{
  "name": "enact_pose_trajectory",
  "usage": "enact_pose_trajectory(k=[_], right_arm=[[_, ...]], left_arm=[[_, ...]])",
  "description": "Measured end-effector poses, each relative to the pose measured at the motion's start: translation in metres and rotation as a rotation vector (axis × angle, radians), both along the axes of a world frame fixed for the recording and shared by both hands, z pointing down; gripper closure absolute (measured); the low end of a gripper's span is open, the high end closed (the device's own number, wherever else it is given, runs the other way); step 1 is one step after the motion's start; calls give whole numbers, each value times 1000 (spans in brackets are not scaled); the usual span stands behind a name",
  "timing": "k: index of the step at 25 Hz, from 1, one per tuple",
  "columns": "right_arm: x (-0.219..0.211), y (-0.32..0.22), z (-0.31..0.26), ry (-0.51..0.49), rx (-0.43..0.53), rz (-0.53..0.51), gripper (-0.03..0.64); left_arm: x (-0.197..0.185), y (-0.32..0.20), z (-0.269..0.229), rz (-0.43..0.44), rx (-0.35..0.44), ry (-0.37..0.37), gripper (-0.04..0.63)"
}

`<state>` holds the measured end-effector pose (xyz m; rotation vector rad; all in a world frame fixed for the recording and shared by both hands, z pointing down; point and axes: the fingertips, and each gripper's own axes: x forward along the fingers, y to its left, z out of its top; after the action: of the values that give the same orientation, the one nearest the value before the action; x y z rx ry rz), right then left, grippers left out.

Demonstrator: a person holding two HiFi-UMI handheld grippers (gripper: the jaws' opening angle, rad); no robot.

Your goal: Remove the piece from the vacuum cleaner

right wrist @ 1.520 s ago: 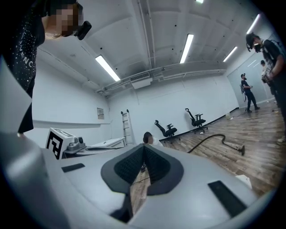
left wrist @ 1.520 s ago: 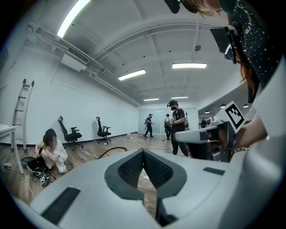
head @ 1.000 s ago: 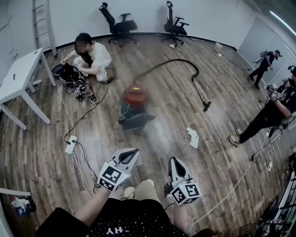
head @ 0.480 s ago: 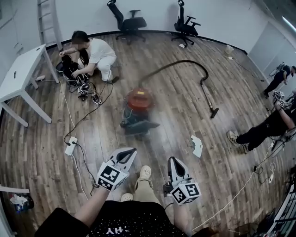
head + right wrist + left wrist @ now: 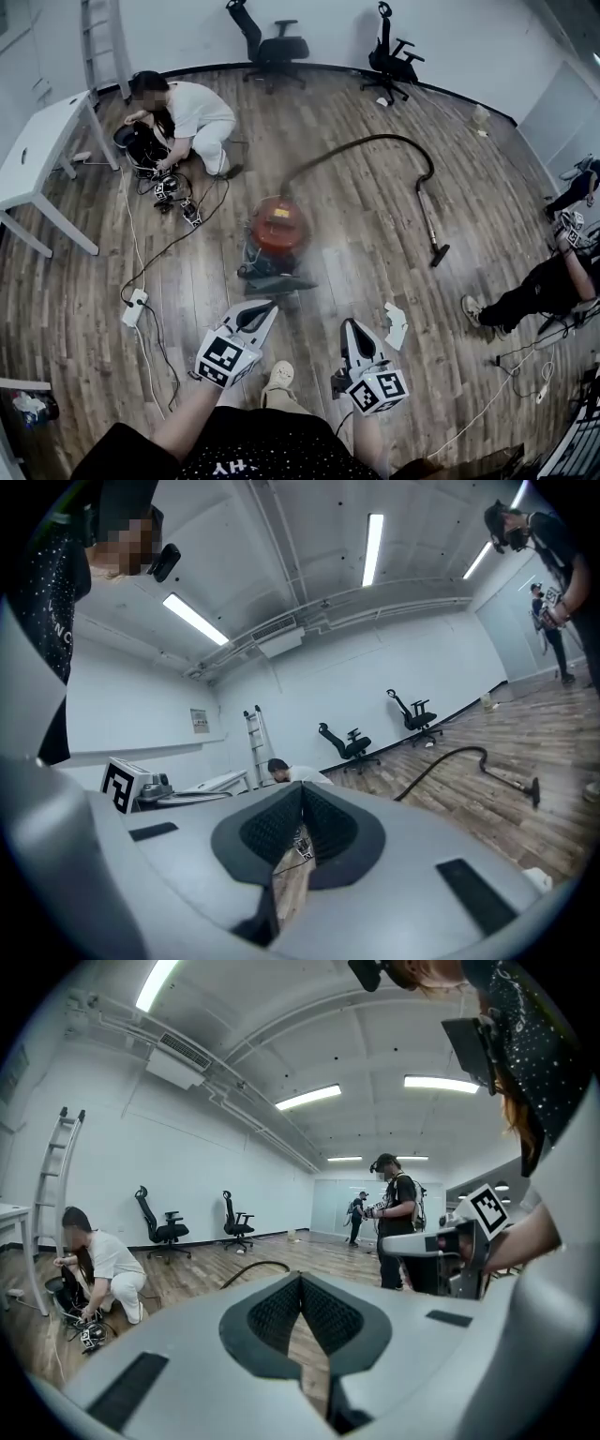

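**Left claw (image 5: pixel 270 306) and right claw (image 5: pixel 348 324) shut and empty, vacuum cleaner (image 5: pixel 277 225) ahead on the floor (image 5: pixel 94 262)**

Both claws hang side by side in front of the person's body. They point forward over the wooden floor and touch nothing.

I judge the step in hand to be the approach. The red vacuum cleaner stands on the floor just beyond the 2 claws, not yet within their grasp. Its black hose (image 5: pixel 375 141) arcs away from the canister to the right and ends in a floor nozzle (image 5: pixel 439 255) lying flat. A dark base (image 5: pixel 277 279) sits low at the canister's near side. Which piece is meant to come off cannot be told from here.

To do this well, close in, lower both claws and open them before arriving. Use 1 to steady the canister, which probably rolls. Take the piece with the other, close to its joint, and pull along the joint's line rather than sideways.

Cables (image 5: pixel 178 239) trail across the floor on the left toward a power strip (image 5: pixel 134 307). A scrap of white paper (image 5: pixel 397 323) lies near the right claw. Step clear of both.

In the left gripper view the left claw's ribbed pads (image 5: pixel 274 1312) meet at their tips, with only floor beyond them. The right gripper view shows the right claw's pads (image 5: pixel 326 822) together likewise. Each claw is fully closed on nothing.
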<state>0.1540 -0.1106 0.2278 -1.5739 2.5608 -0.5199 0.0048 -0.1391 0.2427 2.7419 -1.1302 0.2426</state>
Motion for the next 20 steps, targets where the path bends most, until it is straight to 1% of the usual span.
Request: enact_pose_trajectory(k=[3,6,10,13,16,18,20], right_arm=[[-1,-29,4,-8,-6,-41,606],[-1,-59,0,-47,-1,-92,606],[-2,-91,-15,-59,26,-179,606],[0,-104,-12,-65,13,-225,606],[4,-112,5,-54,-22,-247,606],[7,-117,15,-55,-39,-243,606],[12,-125,23,-67,-54,-231,606]], left_arm=[[8,-22,1,0,2,5,588],[13,-44,0,2,19,16,588],[16,-70,1,-27,34,2,588],[21,-82,-1,-33,48,-18,588],[22,-89,3,-24,51,-42,588],[16,-95,10,-25,38,-58,588],[8,-105,17,-38,23,-60,588]])
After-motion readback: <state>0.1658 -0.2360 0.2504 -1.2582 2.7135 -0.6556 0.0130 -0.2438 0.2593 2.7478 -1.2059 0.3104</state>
